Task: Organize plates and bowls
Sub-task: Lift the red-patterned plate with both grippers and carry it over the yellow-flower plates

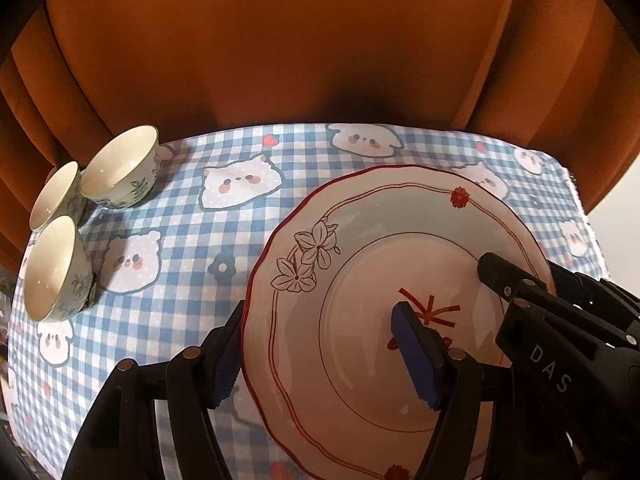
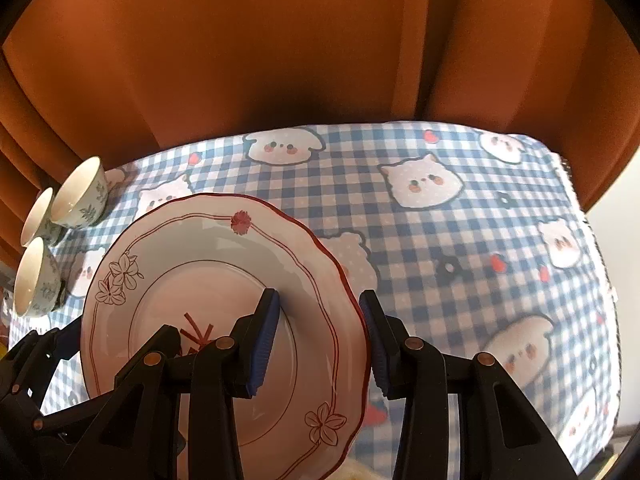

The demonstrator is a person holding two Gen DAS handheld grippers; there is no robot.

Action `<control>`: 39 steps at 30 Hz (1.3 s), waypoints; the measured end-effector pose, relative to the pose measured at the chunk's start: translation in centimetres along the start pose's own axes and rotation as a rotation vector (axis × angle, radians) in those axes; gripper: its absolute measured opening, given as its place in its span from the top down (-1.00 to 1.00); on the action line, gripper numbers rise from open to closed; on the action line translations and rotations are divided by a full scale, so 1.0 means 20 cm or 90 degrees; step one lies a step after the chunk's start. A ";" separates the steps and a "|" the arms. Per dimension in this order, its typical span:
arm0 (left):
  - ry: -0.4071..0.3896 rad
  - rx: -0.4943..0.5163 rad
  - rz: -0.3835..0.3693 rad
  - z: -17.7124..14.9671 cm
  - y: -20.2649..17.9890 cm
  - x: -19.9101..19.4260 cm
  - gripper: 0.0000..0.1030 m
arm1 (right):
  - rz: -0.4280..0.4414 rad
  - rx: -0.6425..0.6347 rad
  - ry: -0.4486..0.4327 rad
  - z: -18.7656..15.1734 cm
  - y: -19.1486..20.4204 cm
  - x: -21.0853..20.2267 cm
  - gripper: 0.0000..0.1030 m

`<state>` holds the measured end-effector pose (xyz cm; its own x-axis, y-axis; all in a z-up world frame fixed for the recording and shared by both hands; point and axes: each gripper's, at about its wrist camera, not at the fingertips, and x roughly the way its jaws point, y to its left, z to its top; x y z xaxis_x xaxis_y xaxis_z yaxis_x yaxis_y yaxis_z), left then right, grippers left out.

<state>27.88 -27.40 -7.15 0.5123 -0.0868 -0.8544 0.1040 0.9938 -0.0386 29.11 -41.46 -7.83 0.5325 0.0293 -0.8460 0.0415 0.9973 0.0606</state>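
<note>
One plate [image 1: 360,248], three bowls [image 1: 120,168], two hand-held grippers, checked counter [image 1: 192,240].
Left wrist: left hand-held gripper [image 1: 316,352] clamping plate's left rim, plate raised. Right wrist: right hand-held gripper [image 2: 320,340] clamping right rim; far-right cloth edge visible.

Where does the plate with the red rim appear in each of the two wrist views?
Left wrist view: the plate fills the lower right, its left rim between the left gripper fingers.
Right wrist view: the plate sits lower left, its right rim between the right gripper fingers.
Shared landmark: three bowls at far left.
</note>
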 end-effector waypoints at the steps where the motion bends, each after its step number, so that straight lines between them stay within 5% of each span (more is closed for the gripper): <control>1: -0.001 0.002 -0.002 -0.01 0.00 -0.02 -0.38 | -0.004 0.002 -0.003 -0.02 0.00 -0.03 0.13; 19: 0.019 0.073 -0.066 -0.40 -0.08 -0.24 -0.37 | -0.071 0.071 0.015 -0.49 -0.04 -0.37 0.13; 39: 0.071 0.049 -0.023 -0.61 -0.31 -0.12 -0.38 | -0.040 0.040 0.087 -0.68 -0.30 -0.24 0.13</control>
<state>15.60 -32.49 -11.16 0.4088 -0.1100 -0.9060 0.1874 0.9817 -0.0346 14.79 -46.58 -11.35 0.4074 -0.0205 -0.9130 0.1262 0.9914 0.0341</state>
